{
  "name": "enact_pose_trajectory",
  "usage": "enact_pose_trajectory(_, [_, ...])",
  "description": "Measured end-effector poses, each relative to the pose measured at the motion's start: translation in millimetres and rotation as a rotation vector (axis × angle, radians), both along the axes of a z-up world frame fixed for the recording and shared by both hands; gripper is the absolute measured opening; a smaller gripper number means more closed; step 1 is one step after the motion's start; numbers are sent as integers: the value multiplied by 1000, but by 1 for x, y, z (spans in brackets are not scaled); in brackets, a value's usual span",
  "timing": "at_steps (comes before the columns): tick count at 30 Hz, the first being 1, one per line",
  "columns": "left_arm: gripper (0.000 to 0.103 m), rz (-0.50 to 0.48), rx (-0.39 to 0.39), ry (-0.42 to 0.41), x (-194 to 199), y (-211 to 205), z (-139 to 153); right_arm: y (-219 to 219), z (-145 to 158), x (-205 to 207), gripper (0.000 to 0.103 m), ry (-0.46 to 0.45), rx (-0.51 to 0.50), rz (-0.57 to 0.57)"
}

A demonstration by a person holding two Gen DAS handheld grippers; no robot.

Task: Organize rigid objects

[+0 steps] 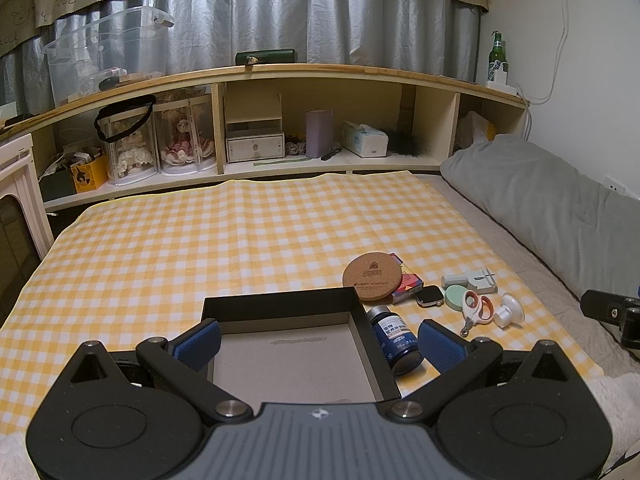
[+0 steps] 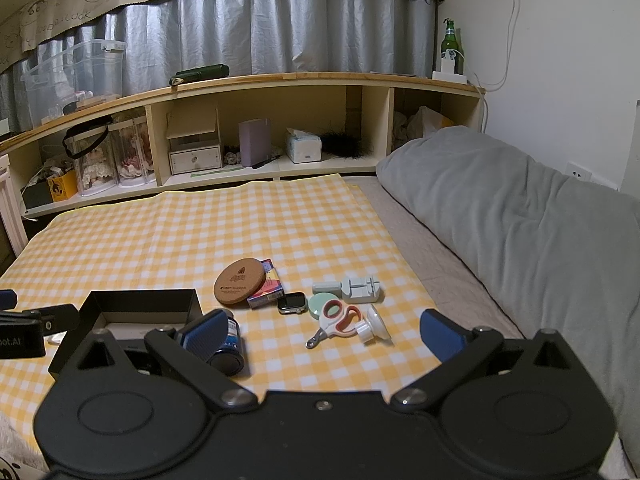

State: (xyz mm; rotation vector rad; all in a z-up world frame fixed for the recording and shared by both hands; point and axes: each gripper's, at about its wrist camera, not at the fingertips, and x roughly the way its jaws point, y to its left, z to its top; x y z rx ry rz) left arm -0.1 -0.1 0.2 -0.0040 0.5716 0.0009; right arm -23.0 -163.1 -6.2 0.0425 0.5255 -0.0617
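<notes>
An empty black box (image 1: 280,302) (image 2: 140,300) lies on the yellow checked cloth. Right of it lie a dark blue bottle (image 1: 396,340) (image 2: 230,346) on its side, a cork coaster (image 1: 372,276) (image 2: 240,281) on a colourful card box (image 1: 408,286) (image 2: 268,286), a smartwatch (image 1: 430,296) (image 2: 291,303), a green disc (image 1: 456,296) (image 2: 316,305), pet nail clippers (image 1: 474,312) (image 2: 336,320), a white suction knob (image 1: 510,310) (image 2: 374,326) and a grey tool (image 1: 472,281) (image 2: 352,288). My left gripper (image 1: 320,346) is open above the box. My right gripper (image 2: 324,338) is open, empty, near the clippers.
A grey pillow (image 2: 520,208) lies along the right side by the wall. A wooden shelf unit (image 1: 280,128) with dolls, a tissue pack and boxes stands behind the cloth. A white cabinet (image 1: 16,200) is at the left.
</notes>
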Motion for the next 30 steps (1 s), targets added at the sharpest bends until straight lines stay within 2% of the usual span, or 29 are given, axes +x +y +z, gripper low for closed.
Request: enact_pose_trajectory(30, [103, 0, 0, 3, 0, 0, 0, 0, 1, 0, 103, 3, -2, -1])
